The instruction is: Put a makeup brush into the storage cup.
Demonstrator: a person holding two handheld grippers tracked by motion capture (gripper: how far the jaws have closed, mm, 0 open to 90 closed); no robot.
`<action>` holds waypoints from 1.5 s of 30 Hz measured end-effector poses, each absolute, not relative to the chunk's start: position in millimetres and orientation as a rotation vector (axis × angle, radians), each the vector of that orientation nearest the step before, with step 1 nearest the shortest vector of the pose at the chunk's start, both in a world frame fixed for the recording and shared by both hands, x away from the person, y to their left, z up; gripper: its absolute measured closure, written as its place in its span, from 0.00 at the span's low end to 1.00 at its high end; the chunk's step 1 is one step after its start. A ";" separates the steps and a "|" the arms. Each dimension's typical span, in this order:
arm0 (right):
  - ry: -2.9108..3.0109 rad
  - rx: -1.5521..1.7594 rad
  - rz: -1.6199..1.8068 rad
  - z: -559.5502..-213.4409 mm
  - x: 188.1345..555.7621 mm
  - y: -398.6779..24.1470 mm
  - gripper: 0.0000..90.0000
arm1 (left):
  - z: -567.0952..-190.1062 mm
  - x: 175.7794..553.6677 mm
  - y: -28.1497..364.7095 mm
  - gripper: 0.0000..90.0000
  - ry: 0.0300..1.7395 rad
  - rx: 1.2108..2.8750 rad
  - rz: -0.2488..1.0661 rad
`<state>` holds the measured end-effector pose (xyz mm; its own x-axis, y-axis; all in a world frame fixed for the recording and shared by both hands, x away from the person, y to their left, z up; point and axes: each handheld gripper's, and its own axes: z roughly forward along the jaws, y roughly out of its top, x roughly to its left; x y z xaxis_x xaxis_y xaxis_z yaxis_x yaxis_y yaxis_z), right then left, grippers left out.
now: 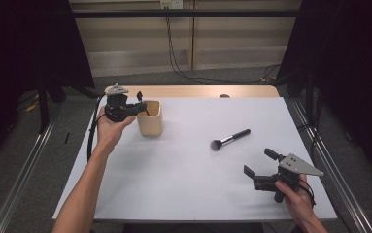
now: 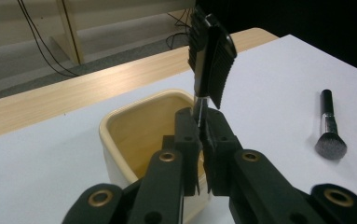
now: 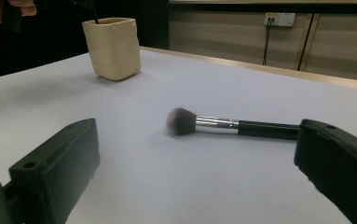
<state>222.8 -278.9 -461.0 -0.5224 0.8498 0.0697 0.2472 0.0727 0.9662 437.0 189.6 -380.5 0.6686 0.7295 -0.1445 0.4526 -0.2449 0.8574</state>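
My left gripper (image 1: 142, 106) hovers at the rim of a cream square cup (image 1: 150, 124) at the table's back left. Its jaws are shut on the thin handle of a black ribbed brush (image 2: 212, 60), whose head sticks up past the fingertips (image 2: 185, 128) over the cup (image 2: 120, 135). A black-handled makeup brush (image 1: 229, 139) with a silver ferrule and dark bristles lies flat at centre right. My right gripper (image 1: 260, 162) is open near the front right edge, a short way from that brush (image 3: 213, 124), with nothing between its jaws (image 3: 197, 140).
A white sheet (image 1: 188, 179) covers the table, with a wooden strip (image 1: 198, 91) bare along the far edge. The cup (image 3: 113, 49) stands far off in the right gripper view. Cables (image 1: 183, 68) trail on the floor behind, and dark curtains hang at both sides.
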 end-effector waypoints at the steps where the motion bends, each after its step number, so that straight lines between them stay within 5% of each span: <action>1: 1.825 1.086 1.476 -461.0 222.8 -278.6 0.00 | -380.9 437.1 189.6 0.95 0.928 1.893 0.348; 10: 1.829 1.086 1.475 -461.1 223.0 -278.4 0.00 | -382.6 436.5 189.0 0.95 0.945 1.903 0.356; 18: 1.827 1.086 1.478 -461.0 222.9 -278.6 0.00 | -385.9 434.8 187.6 0.84 0.948 1.927 0.384; 35: 1.829 1.082 1.478 -460.8 222.8 -278.4 0.00 | -393.9 428.4 204.8 0.20 1.057 1.840 0.450; 45: 1.827 1.083 1.482 -460.6 222.6 -278.2 0.00 | -396.0 418.2 215.0 0.06 1.060 1.827 0.449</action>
<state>222.6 -278.2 -460.6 -0.5279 0.8461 0.0736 0.2465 0.0698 0.9666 418.2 215.0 -396.0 0.5580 0.8188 -0.1350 0.4730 -0.1802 0.8624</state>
